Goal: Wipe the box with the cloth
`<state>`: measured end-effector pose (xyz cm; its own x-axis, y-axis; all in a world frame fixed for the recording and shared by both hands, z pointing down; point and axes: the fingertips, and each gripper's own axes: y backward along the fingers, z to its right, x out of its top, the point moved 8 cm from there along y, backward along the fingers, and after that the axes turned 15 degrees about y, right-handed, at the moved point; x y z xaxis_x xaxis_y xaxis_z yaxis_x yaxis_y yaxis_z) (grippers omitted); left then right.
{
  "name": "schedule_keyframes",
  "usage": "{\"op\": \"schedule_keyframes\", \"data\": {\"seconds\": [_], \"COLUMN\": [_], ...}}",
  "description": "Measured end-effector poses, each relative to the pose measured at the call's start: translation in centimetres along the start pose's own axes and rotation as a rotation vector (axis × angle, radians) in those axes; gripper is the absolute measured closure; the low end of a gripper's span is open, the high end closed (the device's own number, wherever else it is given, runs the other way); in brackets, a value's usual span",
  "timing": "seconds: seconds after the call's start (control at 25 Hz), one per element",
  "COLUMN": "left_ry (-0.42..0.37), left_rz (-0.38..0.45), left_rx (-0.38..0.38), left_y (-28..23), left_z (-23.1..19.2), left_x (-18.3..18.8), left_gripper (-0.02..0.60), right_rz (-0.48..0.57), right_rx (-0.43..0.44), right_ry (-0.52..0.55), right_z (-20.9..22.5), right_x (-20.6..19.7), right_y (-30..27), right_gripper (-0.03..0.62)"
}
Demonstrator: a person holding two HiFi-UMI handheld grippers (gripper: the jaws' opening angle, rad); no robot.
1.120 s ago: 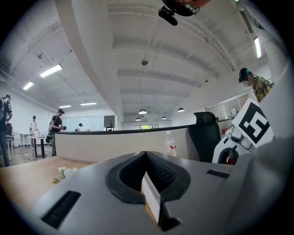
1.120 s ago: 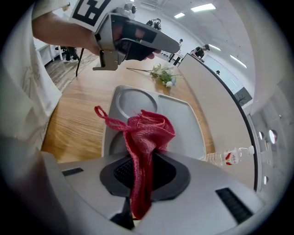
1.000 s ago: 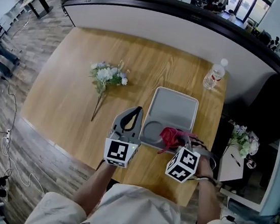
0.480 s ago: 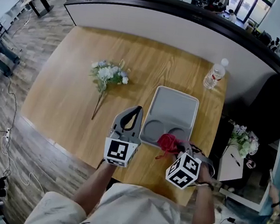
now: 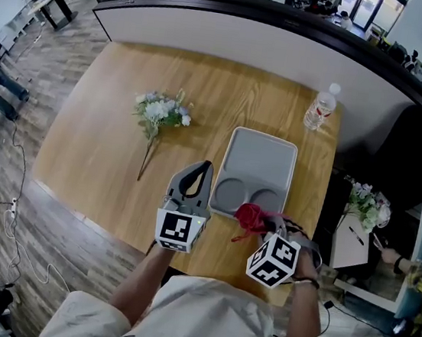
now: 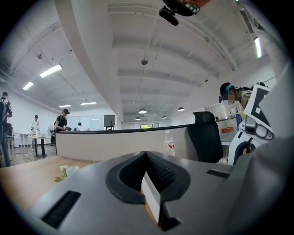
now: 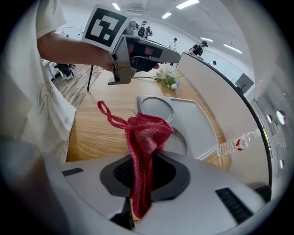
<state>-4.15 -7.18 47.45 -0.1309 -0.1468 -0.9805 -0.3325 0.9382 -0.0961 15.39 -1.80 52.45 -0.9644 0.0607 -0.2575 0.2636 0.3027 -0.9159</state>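
Light: bright, even; ceiling strips (image 6: 50, 70) high and left of the left gripper (image 6: 146, 158) jaws.
Edges: fisheye bend, dark corners.
Focus: near jaw bodies soft.

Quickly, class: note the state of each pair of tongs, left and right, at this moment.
Left tongs: closed, nothing between them.
Right tongs: closed on the red cloth.

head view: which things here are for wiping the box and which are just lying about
For the job: red cloth, grey box.
Lying about: flower bunch, water bottle.
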Motion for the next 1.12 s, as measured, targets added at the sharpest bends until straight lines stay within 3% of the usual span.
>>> {"op": "schedule_keyframes", "data": {"seconds": [0.24, 0.44, 0.8, 1.12], "left_ry": [-0.002, 0.048, 0.083, 0.111], "left_rz": [-0.004, -0.028, -0.022, -0.009], "left_rx": [-0.004, -0.011, -0.072, -0.118], "left_y": [0.1, 0.0, -0.5, 0.3], "left_z": [0.4, -0.1, -1.7, -2.9], "left_x": [0.6, 1.2, 1.8, 1.9], "left_gripper": [0.568, 0.568, 0.568, 0.568], "right_rz": [0.025, 0.040, -0.027, -0.101], "right_rx": [0.026, 0.036, 0.008, 0.001], "right_ry": [-0.027, -0.058, -0.152, -0.173], "right_z": [-0.5, -0.4, -0.6, -0.2], "right_x": [0.0, 0.0, 0.0, 0.7], "right_y": [0.4, 0.5, 0.2, 0.3], "right_gripper": [0.531, 0.531, 0.531, 0.531]}}
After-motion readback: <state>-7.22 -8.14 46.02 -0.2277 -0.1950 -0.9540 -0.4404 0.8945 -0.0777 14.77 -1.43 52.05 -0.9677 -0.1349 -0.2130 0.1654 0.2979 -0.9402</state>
